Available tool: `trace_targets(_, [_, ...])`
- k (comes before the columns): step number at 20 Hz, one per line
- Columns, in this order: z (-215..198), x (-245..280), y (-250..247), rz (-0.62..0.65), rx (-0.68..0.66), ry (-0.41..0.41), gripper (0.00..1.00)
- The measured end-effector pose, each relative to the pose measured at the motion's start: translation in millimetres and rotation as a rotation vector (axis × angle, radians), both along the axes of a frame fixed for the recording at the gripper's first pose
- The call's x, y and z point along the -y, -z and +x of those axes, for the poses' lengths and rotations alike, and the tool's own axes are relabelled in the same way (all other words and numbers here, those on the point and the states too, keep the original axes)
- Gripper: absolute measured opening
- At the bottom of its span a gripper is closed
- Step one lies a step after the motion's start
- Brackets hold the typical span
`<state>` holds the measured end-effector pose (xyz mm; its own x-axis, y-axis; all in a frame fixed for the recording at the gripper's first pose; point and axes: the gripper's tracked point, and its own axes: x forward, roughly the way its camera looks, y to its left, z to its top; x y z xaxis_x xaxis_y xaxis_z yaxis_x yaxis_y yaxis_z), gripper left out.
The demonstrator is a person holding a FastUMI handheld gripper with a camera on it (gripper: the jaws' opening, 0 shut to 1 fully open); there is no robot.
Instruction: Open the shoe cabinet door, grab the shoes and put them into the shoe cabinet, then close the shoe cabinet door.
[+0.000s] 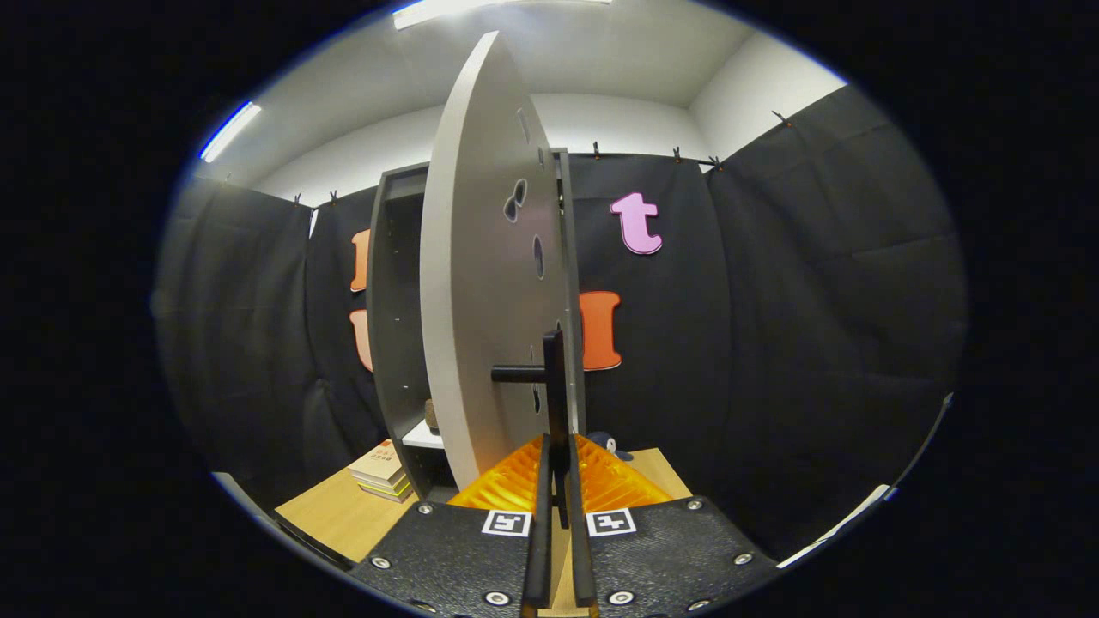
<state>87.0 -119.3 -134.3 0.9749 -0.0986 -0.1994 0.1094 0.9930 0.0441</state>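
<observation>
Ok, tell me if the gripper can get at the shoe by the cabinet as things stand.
Probably not yet: the gripper has its jaws closed on the black door handle, and the open cabinet door stands before the shoe.

We are in a recording booth staged as a home corner: black cloth walls (773, 343) clipped up below a white ceiling with strip lights (230, 130), a grey shoe cabinet (397, 326), and stacked books (380, 471) on a wooden surface (335, 515).

no legible txt or nos., square marker tags (506, 523) on hand-held gripper (558, 481), no words
</observation>
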Motion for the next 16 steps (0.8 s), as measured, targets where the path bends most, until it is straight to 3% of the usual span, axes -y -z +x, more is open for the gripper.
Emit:
trace_targets(6, [-16, 56, 2, 0.012, -0.004, 0.059, 0.09])
trace_targets(16, [-40, 49, -3, 0.001, -0.011, 0.009, 0.08])
